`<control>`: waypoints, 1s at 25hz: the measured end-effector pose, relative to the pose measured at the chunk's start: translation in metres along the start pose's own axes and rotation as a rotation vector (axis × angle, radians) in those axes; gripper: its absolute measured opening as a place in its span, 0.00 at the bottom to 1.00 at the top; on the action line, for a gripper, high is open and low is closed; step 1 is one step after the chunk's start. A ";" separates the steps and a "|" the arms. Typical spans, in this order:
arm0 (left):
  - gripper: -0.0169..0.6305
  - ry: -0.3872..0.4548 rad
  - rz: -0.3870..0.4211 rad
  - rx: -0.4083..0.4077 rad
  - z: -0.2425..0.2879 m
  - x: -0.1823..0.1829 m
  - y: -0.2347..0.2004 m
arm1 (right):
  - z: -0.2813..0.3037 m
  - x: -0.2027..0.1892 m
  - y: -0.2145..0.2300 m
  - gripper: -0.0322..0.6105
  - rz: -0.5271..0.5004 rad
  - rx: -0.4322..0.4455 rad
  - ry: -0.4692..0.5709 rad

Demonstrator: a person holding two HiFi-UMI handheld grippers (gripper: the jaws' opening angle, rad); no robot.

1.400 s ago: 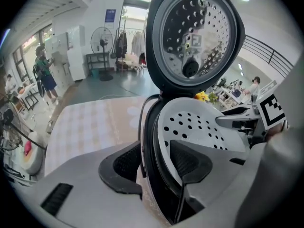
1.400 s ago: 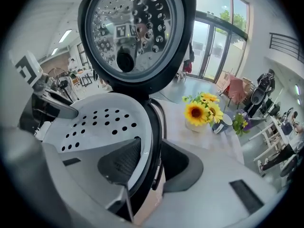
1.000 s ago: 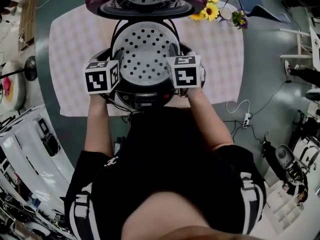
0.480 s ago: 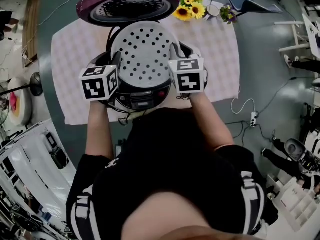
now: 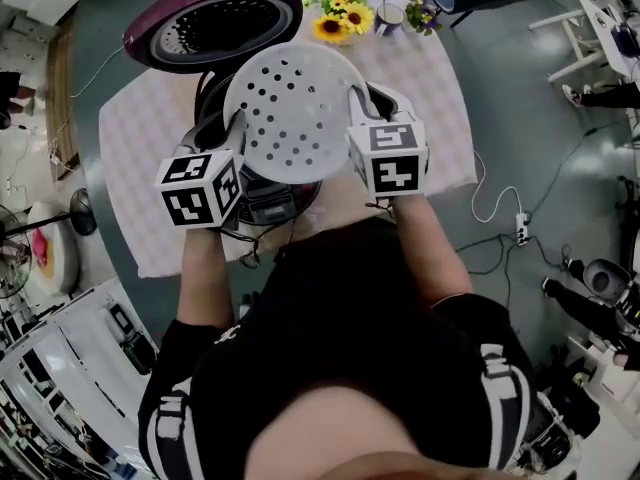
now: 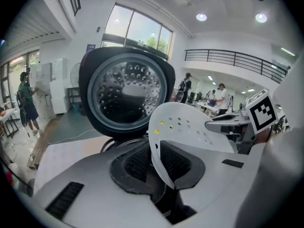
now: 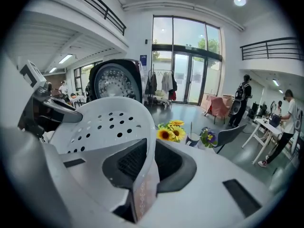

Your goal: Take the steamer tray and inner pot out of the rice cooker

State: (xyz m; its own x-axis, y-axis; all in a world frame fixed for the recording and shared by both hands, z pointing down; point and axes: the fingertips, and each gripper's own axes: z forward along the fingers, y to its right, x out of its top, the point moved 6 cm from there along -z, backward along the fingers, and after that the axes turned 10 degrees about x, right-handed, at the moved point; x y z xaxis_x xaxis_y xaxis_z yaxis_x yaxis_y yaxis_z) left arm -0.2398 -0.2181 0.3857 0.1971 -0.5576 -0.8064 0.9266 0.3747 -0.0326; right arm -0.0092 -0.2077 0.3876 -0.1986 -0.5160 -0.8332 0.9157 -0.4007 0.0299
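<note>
The left gripper [image 6: 159,163], jaws just closing in, and the right gripper [image 7: 145,170] pinch the steamer tray [image 5: 295,108] at nine and three o'clock; it covers the mouth of the rice cooker [image 5: 268,196], sunflowers [image 5: 340,16] at one

The right gripper [image 7: 148,169] clamped its jaws on the rim of the white perforated plastic steamer tray [image 7: 107,122]; yellow sunflowers [image 7: 169,131] stood beyond.

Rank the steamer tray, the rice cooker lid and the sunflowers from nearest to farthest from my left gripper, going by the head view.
1. The steamer tray: its left rim sits between the left gripper fingers, which have just been closing on it.
2. The rice cooker lid: raised open, just beyond the tray.
3. The sunflowers: at the table far edge, right of the lid.
</note>
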 end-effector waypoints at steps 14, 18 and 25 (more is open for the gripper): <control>0.12 0.062 0.093 -0.097 0.016 0.024 0.125 | -0.083 -0.045 0.098 0.12 0.131 -0.078 0.084; 0.12 0.064 0.072 -0.087 0.035 0.035 0.160 | -0.088 -0.050 0.141 0.11 0.151 -0.057 0.090; 0.12 0.038 0.034 -0.059 0.089 0.039 0.215 | -0.078 -0.069 0.219 0.09 0.230 0.004 0.071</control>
State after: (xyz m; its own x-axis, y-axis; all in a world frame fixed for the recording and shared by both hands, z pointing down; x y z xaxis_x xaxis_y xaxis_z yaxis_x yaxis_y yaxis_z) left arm -0.0044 -0.2258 0.3996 0.2147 -0.5155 -0.8296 0.8988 0.4366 -0.0387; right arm 0.2325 -0.2007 0.4090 0.0403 -0.5395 -0.8410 0.9328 -0.2815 0.2252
